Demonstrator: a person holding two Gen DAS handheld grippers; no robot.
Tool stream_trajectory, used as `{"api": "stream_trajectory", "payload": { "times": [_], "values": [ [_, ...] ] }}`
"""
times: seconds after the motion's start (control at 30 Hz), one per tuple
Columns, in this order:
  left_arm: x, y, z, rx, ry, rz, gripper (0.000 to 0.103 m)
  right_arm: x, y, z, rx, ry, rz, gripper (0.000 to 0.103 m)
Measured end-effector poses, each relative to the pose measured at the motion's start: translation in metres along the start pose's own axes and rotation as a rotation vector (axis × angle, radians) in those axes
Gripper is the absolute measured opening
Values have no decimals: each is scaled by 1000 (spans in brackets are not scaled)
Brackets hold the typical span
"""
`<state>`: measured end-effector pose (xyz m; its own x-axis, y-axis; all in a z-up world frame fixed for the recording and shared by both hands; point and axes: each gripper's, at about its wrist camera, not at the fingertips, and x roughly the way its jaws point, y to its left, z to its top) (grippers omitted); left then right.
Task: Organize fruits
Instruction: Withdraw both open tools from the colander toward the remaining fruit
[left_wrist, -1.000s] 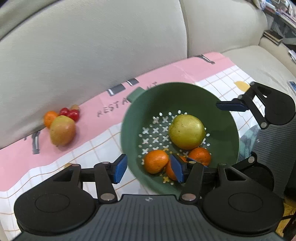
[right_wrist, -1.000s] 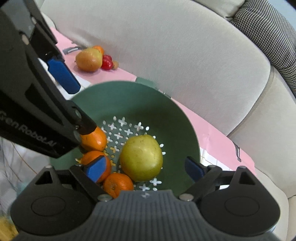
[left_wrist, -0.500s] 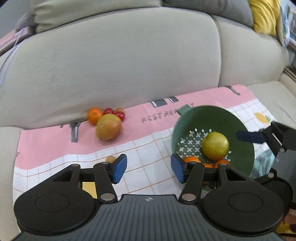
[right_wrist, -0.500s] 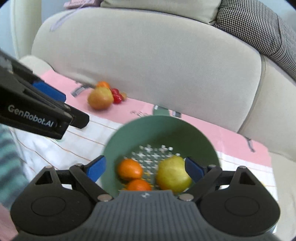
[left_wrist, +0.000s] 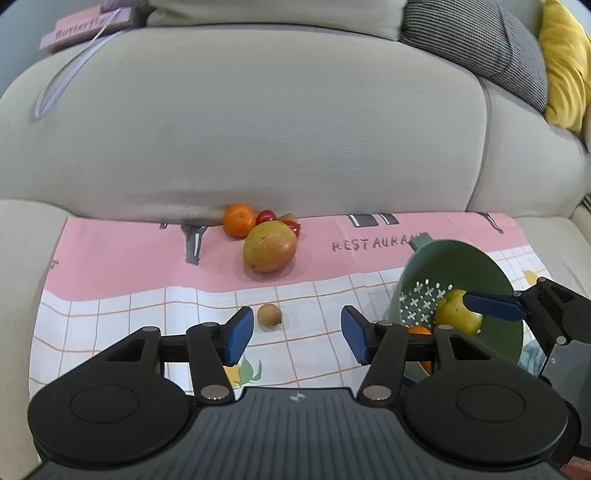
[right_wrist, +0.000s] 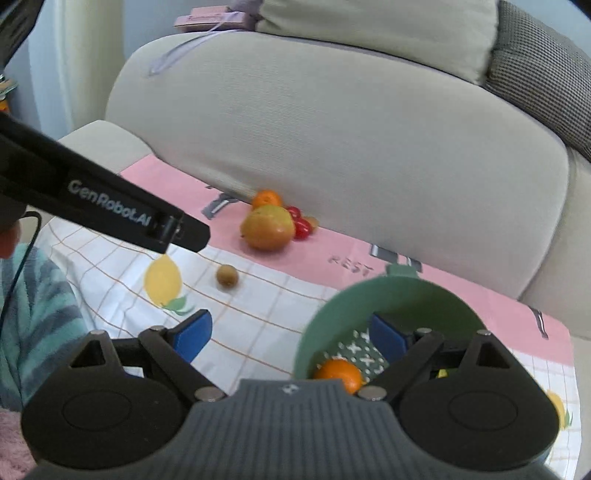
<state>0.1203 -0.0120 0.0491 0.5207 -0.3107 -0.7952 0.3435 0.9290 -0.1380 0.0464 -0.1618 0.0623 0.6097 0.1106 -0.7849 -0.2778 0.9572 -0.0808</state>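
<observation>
On the sofa seat, a pink-and-checked cloth (left_wrist: 110, 258) carries the fruit. Far left-centre: orange (left_wrist: 239, 219), cherry tomatoes (left_wrist: 266, 216) and a mango (left_wrist: 269, 246) bunched against the backrest. Nearer, a small brown fruit (left_wrist: 269, 315) sits alone. Left hand-held gripper (left_wrist: 297, 334) spread wide, holding nothing, near that brown fruit. Right: green colander (left_wrist: 461, 266) with a yellow-green fruit (left_wrist: 456, 317) and oranges (right_wrist: 338, 374) inside. Right hand-held gripper (right_wrist: 291, 338) spread, straddling the colander's near rim, one finger inside.

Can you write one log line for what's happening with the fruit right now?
left gripper: open, empty | right gripper: open, over green colander | loose: mango, small brown fruit
</observation>
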Motion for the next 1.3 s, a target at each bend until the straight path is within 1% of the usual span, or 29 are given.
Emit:
{"api": "stream_trajectory", "payload": {
  "times": [0.27,0.33,0.4,0.53,0.6,0.73,0.8,0.93,1.07,1.2,1.27,1.3],
  "values": [
    [17,25,0,-91,27,-43,65,19,15,14,-99,1,17,79],
    [22,30,-1,-115,35,-57,64,25,18,16,-124,3,21,73],
    [28,35,0,-134,43,-68,64,32,19,18,-143,9,26,71],
    [41,43,0,-156,63,-74,64,46,19,22,-164,26,33,61],
    [48,47,-1,-166,76,-73,64,53,18,25,-169,32,38,59],
    [65,56,-3,-195,109,-73,62,69,16,27,-183,49,40,51],
    [72,59,-4,-209,118,-79,62,77,14,28,-185,58,39,50],
    [82,68,-2,-245,110,-85,62,91,10,33,-176,69,44,49],
    [88,80,4,-287,77,-74,62,104,8,41,-169,65,49,50],
    [93,98,10,-334,56,-53,62,121,6,53,-133,58,61,57],
    [97,108,13,-356,54,-34,62,128,5,58,-112,57,69,61],
    [98,111,14,-360,54,-27,62,132,5,60,-102,54,73,66]
  ]
}}
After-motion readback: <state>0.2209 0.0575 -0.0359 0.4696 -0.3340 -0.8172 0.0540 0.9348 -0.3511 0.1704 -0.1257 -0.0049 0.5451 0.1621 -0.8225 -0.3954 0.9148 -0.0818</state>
